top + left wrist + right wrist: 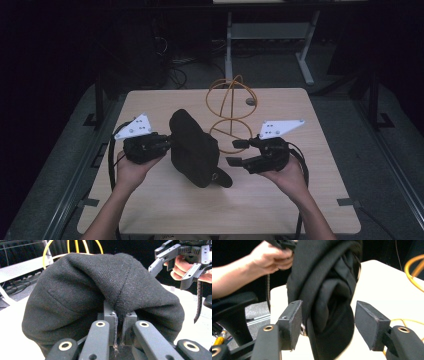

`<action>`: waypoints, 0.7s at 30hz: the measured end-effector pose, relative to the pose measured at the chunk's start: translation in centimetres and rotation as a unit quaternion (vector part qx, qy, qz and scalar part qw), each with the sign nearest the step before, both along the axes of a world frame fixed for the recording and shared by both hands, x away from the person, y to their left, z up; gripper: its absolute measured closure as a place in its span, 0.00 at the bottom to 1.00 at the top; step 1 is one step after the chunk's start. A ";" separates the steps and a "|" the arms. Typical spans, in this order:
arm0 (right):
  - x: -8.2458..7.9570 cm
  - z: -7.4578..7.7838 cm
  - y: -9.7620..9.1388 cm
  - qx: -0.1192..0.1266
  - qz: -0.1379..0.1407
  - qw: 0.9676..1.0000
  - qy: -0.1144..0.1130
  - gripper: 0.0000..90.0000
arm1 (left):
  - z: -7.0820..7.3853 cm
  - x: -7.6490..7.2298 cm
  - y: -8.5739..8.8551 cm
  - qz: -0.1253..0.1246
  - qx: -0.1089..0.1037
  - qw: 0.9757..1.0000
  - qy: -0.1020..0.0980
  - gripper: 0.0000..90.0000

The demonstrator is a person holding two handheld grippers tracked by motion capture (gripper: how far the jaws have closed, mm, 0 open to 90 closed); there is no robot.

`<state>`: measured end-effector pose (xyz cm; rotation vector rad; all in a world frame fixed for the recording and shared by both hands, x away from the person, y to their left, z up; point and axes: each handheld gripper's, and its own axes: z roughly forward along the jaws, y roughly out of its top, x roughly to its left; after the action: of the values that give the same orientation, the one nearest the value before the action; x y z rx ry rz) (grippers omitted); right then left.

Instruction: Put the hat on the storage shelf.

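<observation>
High view: overhead, facing 12 o'clock across counter (165, 210). Both gripper views: close range, facing each other across shared black cap (100, 287), wire stand (414, 267) behind.

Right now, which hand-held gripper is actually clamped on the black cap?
The left hand-held gripper: its jaws pinch a fold of the black cap. The right hand-held gripper is open, jaws either side of the brim.

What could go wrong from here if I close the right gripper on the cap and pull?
The left gripper pinches only a thin fold of the black cap, so a pull could slip it free. The right gripper is open around the brim end, where bunched layers may make the grab uneven. The yellow wire stand sits just behind the cap and could get snagged or knocked.
</observation>
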<state>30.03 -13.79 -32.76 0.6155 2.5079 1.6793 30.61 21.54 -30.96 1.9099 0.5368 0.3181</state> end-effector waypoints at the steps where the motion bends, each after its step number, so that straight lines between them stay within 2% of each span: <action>1: 0.1 -0.4 -0.6 -0.006 -0.007 1.000 0.006 0.40 | 0.1 0.2 0.3 0.000 -0.004 1.000 0.005 0.95; 6: 0.1 -1.3 -1.8 -0.014 -0.020 1.000 0.011 0.37 | 0.6 0.7 0.8 0.003 -0.008 1.000 0.010 0.95; 12: 0.0 -3.2 -3.6 -0.027 -0.044 0.998 0.023 0.35 | 1.2 1.3 1.2 0.007 -0.007 1.000 0.017 0.95; 17: 0.0 -3.9 -4.7 -0.026 -0.061 0.997 0.030 0.33 | 1.8 1.8 1.3 0.009 0.002 1.000 0.016 0.95; 21: 0.1 -4.4 -5.7 -0.025 -0.071 0.996 0.036 0.31 | 2.3 2.2 1.3 0.010 0.000 1.000 0.019 0.95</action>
<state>30.13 -19.49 -37.20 0.8434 2.4793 1.5683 32.80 22.87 -28.68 1.9155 0.5825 0.2960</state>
